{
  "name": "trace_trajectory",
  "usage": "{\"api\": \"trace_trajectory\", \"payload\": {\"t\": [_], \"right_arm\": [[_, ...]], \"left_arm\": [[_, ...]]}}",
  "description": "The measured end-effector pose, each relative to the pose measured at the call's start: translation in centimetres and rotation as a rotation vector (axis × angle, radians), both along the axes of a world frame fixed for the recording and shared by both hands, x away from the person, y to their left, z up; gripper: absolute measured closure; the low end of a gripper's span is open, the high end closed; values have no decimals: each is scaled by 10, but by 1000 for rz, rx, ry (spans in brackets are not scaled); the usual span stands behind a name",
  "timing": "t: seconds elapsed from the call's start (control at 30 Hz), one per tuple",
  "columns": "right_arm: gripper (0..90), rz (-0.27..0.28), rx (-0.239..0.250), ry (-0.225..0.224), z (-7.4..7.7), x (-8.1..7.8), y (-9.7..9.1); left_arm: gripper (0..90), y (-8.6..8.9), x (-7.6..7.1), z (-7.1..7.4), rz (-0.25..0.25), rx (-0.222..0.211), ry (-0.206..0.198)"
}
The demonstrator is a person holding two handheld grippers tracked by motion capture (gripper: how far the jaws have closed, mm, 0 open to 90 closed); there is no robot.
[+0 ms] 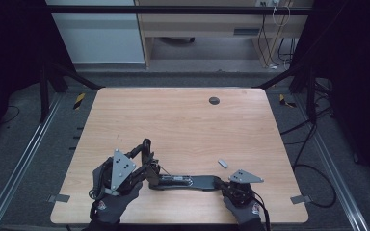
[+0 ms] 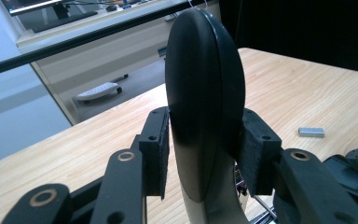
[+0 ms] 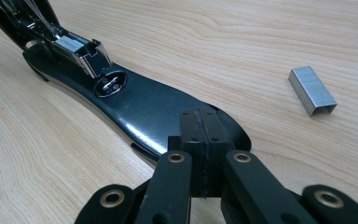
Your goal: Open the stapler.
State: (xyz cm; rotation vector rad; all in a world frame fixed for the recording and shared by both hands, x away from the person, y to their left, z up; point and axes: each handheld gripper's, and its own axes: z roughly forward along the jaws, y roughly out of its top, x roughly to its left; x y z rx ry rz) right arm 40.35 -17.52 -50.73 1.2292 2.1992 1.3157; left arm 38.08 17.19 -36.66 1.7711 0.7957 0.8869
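Note:
A black stapler lies opened out near the table's front edge. Its base (image 1: pixel 192 182) (image 3: pixel 154 107) is flat on the wood, and the metal staple channel (image 3: pixel 77 49) is bared at its hinge end. The stapler's top arm (image 1: pixel 145 147) (image 2: pixel 205 93) is swung up, and my left gripper (image 1: pixel 147 162) (image 2: pixel 205 140) is shut on it, one pad on each side. My right gripper (image 1: pixel 220 183) (image 3: pixel 200 135) is shut with its pads together, and its tips rest on the base's rounded front end. A silver strip of staples (image 1: pixel 222 163) (image 3: pixel 312 89) (image 2: pixel 311 132) lies loose just beyond that end.
The wooden table (image 1: pixel 183 120) has a round dark grommet (image 1: pixel 214 100) near its far edge. Dark frame posts stand at both sides, cables lie on the floor to the right, and a desk stands beyond the table.

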Motion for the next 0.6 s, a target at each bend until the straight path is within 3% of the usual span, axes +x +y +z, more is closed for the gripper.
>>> {"api": "trace_trajectory", "payload": {"t": [0.2,0.27,0.3,0.43,0.6], "right_arm": [[900,1,0,0,0,0,0],[900,1,1,2,0,0,0],[900,-1,2,2,0,0,0],[900,-2,5,5,0,0,0],[900,-1,4,2,0,0,0]], "left_arm": [[576,9,-1,-2,13,-28,2],[572,12,-1,-3,26,-29,-14],[569,19,-2,-4,49,-46,7],[566,36,-2,-10,63,-107,28],[558,49,-2,-15,81,-135,39]]}}
